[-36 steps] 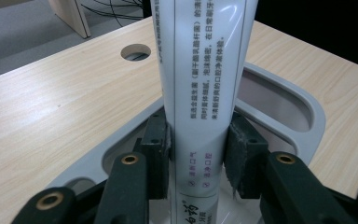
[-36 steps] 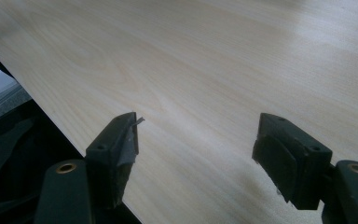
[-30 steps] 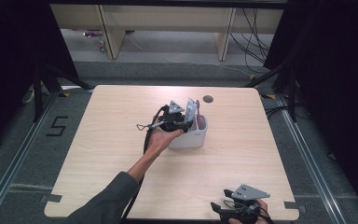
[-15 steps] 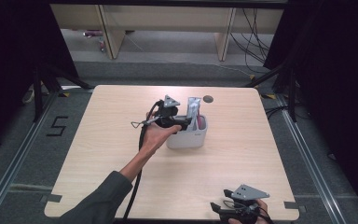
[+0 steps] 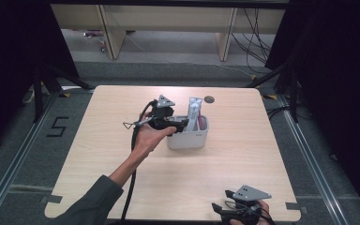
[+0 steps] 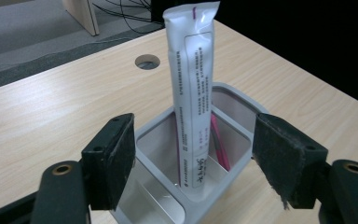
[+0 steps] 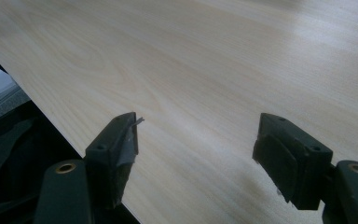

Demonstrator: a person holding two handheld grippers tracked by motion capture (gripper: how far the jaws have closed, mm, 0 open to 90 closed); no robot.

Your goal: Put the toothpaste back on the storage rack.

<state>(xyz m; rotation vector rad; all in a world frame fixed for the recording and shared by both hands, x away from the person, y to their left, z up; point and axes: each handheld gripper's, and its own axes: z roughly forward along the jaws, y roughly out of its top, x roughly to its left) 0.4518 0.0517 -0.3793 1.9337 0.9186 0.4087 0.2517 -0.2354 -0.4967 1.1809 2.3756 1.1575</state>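
A white tube [image 6: 191,93] with a crimped top stands upright in a compartment of the grey bin [image 6: 257,111], beside a thin pink item [image 6: 219,145]. My left gripper [image 6: 193,135] hovers just short of the bin; its jaws have just been opening, and the tube stands beyond the pads, untouched. From above, a hand holds the left gripper [image 5: 182,124] at the left rim of the bin [image 5: 187,139], with the tube [image 5: 195,111] sticking out of it. My right gripper [image 5: 217,209] rests at the table's near edge, open over bare wood [image 7: 196,126].
A round cable hole [image 5: 209,99] lies in the tabletop behind the bin. The left gripper's black cable [image 5: 132,187] trails along the forearm toward the near edge. Dark curtains flank the table, and wooden furniture legs stand on the floor beyond it.
The left gripper's jaws have spread apart and let go of the tube, which now stands alone in the bin. The left hand drew back to the left and lifted slightly. The right gripper stayed put.
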